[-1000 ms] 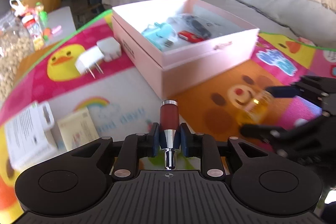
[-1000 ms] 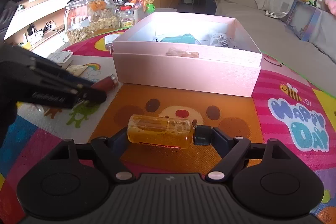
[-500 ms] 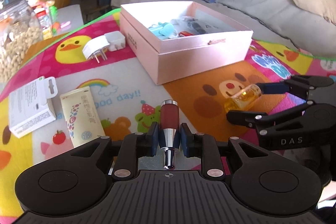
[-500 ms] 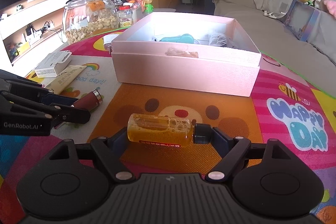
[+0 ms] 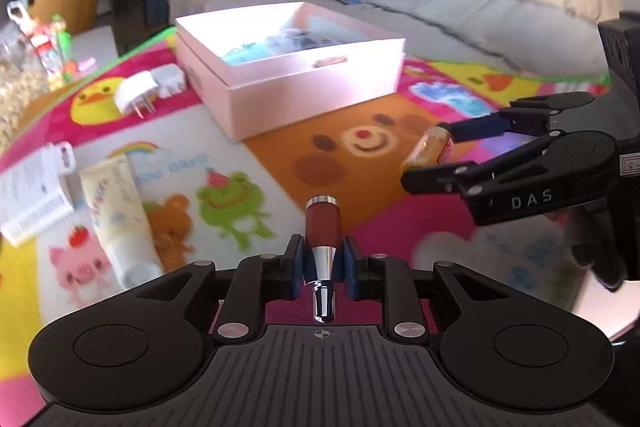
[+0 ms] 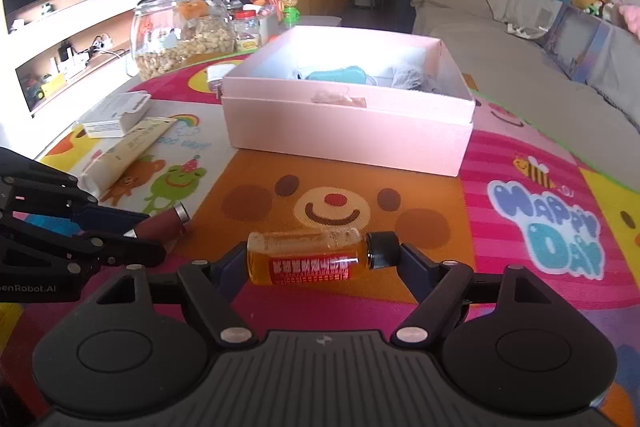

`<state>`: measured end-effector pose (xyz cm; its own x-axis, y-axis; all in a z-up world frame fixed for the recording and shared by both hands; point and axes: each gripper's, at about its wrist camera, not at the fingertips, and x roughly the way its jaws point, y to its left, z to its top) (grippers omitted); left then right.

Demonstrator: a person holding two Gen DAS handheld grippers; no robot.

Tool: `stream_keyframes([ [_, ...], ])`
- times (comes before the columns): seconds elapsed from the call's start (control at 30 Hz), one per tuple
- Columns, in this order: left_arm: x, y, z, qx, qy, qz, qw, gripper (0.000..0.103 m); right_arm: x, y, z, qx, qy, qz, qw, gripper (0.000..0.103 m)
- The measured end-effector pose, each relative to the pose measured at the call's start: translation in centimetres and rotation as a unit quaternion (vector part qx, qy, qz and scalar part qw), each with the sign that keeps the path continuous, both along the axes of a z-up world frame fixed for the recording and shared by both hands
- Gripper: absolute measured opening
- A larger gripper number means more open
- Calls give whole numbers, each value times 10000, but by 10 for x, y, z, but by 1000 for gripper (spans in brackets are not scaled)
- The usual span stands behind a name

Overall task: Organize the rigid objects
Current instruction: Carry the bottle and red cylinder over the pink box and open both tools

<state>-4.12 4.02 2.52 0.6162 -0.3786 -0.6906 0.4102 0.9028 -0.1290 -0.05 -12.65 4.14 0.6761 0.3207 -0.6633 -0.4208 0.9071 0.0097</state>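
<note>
Pointing straight ahead along the fingers, toward twelve o'clock, the maroon tube sits clamped in the left gripper, its chrome cap end forward and its silver neck back toward the camera. The right gripper is closed on the amber bottle, whose long axis runs crosswise, nine to three o'clock, with the black cap at three. Both are held above the play mat, short of the pink box at twelve o'clock.

Only the left wrist view shows the white plug adapters at ten o'clock beside the box; only the right wrist view shows the nut jar clearly, and the bottle's red label. Both show the cream tube lying on the mat.

Compared with half a second ago, the box looks farther off in the left view, and the right gripper sits higher at three o'clock.
</note>
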Motion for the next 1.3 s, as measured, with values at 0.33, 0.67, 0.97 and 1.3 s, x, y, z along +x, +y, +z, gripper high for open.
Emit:
stream_keyframes([
  [0.33,13,-18,70,-325,-953,-400,9941,24,-25,-27,74,216,-1291,-92,9914,78],
  [0.67,114,-26,104,-528,-1289,232,9900,24,-19,-37,74,168,-1271,-309,9913,78],
  [0.97,147,-10,76,-1156,-1045,580,9861,24,-4,-39,63,168,-1105,-605,9919,78],
  [1.3,89,60,58,-975,-800,1570,9795,24,50,-18,71,479,-1088,-749,9901,78],
])
